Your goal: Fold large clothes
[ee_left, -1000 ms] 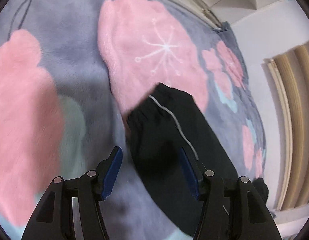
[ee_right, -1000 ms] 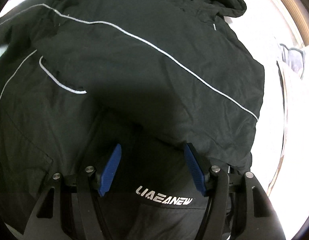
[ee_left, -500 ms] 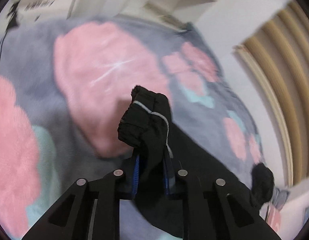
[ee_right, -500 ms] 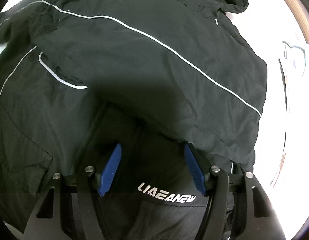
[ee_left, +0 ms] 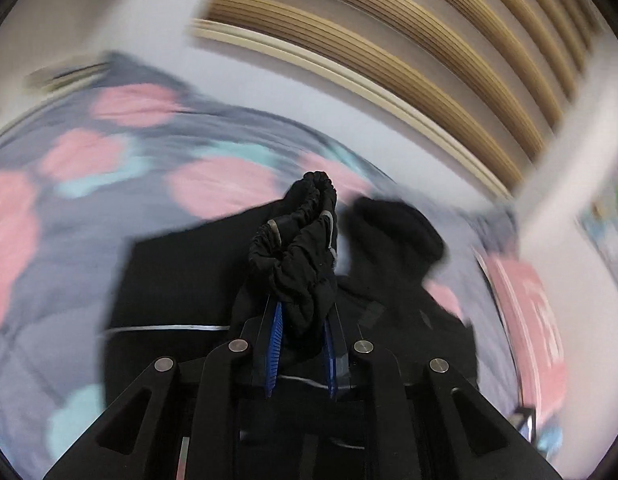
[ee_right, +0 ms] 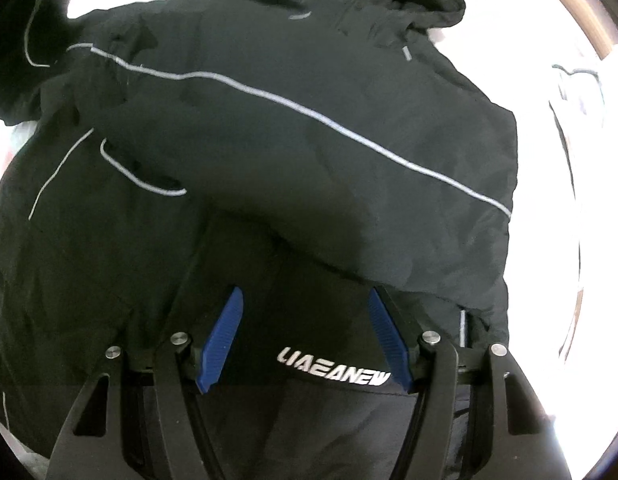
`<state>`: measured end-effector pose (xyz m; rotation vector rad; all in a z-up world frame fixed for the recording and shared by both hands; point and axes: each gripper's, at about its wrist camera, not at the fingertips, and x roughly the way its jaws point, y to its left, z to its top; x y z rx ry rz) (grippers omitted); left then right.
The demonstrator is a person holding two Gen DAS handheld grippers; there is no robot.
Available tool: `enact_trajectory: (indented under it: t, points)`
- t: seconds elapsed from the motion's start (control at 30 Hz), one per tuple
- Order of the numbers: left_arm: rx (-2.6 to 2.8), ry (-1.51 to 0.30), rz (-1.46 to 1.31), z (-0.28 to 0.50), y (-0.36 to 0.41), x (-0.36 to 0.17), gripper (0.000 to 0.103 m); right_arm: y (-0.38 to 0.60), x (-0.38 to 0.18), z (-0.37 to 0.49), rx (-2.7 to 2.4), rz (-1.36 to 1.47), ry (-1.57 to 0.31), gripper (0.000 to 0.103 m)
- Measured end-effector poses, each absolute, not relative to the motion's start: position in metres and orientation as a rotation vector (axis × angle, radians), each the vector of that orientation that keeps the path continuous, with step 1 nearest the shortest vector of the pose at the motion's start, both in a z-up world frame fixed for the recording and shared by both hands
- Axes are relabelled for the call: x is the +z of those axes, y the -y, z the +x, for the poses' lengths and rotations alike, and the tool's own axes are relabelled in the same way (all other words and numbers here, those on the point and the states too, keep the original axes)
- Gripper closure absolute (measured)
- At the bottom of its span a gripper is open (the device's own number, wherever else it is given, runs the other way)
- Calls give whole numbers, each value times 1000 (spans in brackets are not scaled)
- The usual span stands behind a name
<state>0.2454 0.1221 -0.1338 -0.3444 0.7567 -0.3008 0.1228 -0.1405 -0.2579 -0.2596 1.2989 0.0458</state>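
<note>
Blue-padded fingers (ee_left: 274,344) of the left gripper (ee_left: 300,350) are clenched on the black jacket's gathered elastic cuff (ee_left: 299,248), lifted over the grey, pink-flowered fleece blanket (ee_left: 109,216). The right gripper (ee_right: 305,334) hovers, jaws spread, above the black white-piped jacket (ee_right: 309,152), its white lettering between them.

Blanket (ee_left: 69,240) blurred, jacket (ee_right: 269,140) perhaps edge-cropped

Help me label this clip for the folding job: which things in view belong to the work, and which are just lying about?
Belongs to the job:
- black jacket, spread out
- its sleeve cuff, clamped in the left gripper
- right gripper, open over the jacket

Just lying about:
- flowered blanket beneath the jacket
- wooden slats behind
</note>
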Motion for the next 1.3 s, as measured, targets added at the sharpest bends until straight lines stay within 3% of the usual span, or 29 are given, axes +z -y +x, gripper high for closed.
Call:
enact_trajectory:
  t: [0.2, 0.43, 0.53, 0.7, 1.1, 1.17, 1.2, 1.3]
  points:
    - [-482, -940, -225, 266, -3, -192, 82, 153, -258, 128, 23, -212, -1310, 36]
    - [-450, -1166, -179, 283, 31, -292, 81, 170, -260, 144, 66, -102, -1347, 36]
    - [-494, -1180, -253, 282, 20, -282, 74, 170, -243, 165, 131, -8, -1318, 36]
    - [-611, -1193, -495, 268, -8, -258, 51, 158, -220, 209, 236, 125, -1269, 35]
    - [-371, -1093, -438, 229, -92, -209, 50, 137, -271, 286, 321, 499, -1378, 32]
    - [-344, -1088, -439, 227, -104, -208, 50, 134, -284, 293, 303, 511, -1407, 40]
    - [-332, -1085, -443, 227, -110, -207, 50, 133, -289, 295, 322, 528, -1409, 60]
    - [-278, -1053, -431, 227, -121, -202, 50, 128, -276, 288, 334, 482, -1365, 66]
